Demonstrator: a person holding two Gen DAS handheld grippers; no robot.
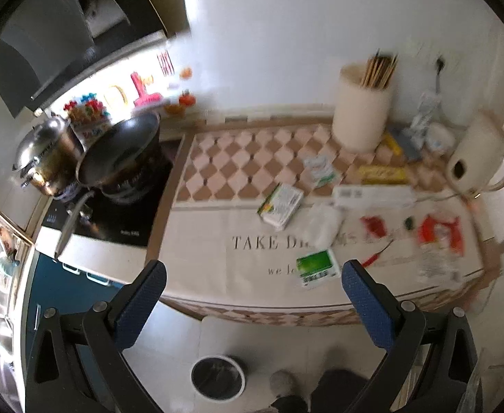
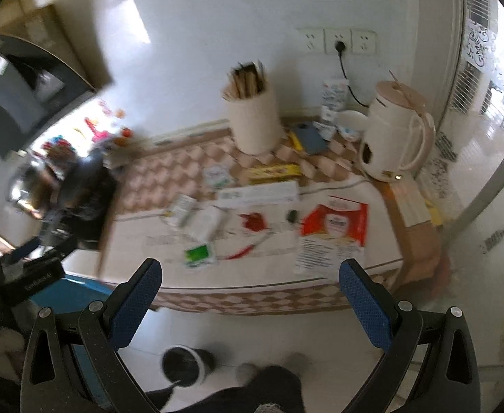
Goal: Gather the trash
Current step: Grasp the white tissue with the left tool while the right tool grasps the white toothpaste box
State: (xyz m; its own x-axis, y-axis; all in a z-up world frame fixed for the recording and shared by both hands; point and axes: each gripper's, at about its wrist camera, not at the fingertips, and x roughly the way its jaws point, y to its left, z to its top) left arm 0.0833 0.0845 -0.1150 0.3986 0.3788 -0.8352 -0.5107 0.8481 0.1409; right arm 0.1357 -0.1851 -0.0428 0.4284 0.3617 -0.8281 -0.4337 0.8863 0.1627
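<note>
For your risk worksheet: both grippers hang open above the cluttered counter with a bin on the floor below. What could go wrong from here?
1. The kettle and chopstick holder stand just behind the litter; a reach could knock them.
2. The phone might be taken for trash.
3. The bin sits low on the floor, so a dropped green packet may miss.

Home kitchen: stove (image 1: 114,216), wok (image 1: 121,151), kettle (image 2: 395,137).

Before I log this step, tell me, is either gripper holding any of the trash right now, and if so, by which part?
Nothing is held. The left gripper and the right gripper both stand open and empty above the counter edge, apart from the wrappers.
</note>
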